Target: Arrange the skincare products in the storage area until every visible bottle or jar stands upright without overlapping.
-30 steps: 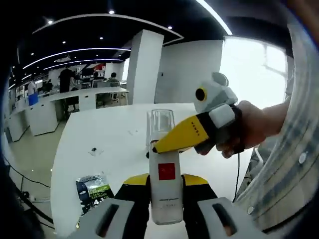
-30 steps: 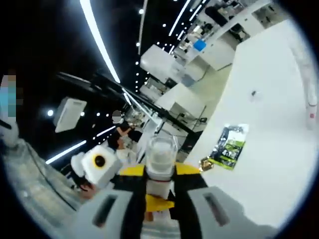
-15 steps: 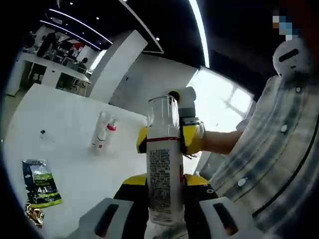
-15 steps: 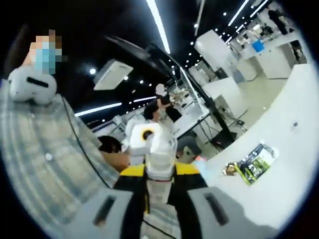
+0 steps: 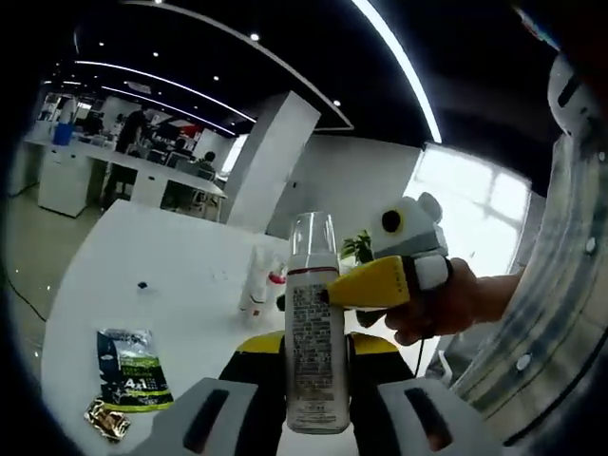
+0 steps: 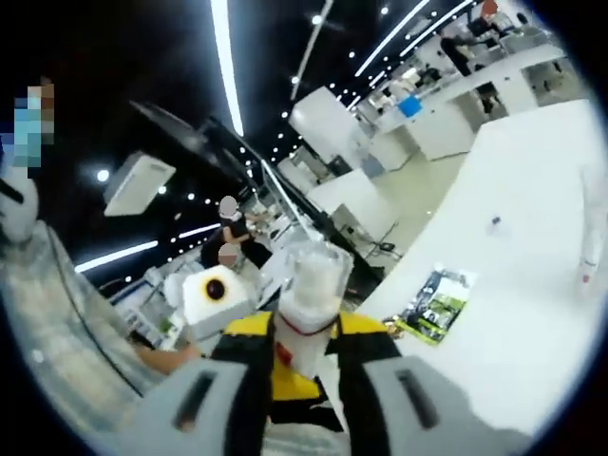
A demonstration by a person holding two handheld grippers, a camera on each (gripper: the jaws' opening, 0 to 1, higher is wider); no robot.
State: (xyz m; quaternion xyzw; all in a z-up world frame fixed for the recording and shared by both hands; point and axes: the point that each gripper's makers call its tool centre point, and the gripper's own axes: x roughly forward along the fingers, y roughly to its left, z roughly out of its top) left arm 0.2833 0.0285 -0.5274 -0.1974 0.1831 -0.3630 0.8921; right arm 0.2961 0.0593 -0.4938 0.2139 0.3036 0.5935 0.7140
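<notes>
Both tongs clamp one clear-capped spray bottle (image 5: pixel 313 332) above the white surface (image 5: pixel 142 256): left tongs (image 5: pixel 313 408) at its base, right tongs (image 5: pixel 366 285) near its cap, long axis running between them.

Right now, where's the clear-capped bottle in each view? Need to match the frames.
Left gripper view: the clear-capped bottle stands at bottom centre, label facing the camera, between the left claw's jaws, with the right claw closed on it below the cap.
Right gripper view: the same bottle sits at bottom centre, cap up, between the right claw's jaws.
Shared landmark: the green sachet lying on the white table.
</notes>
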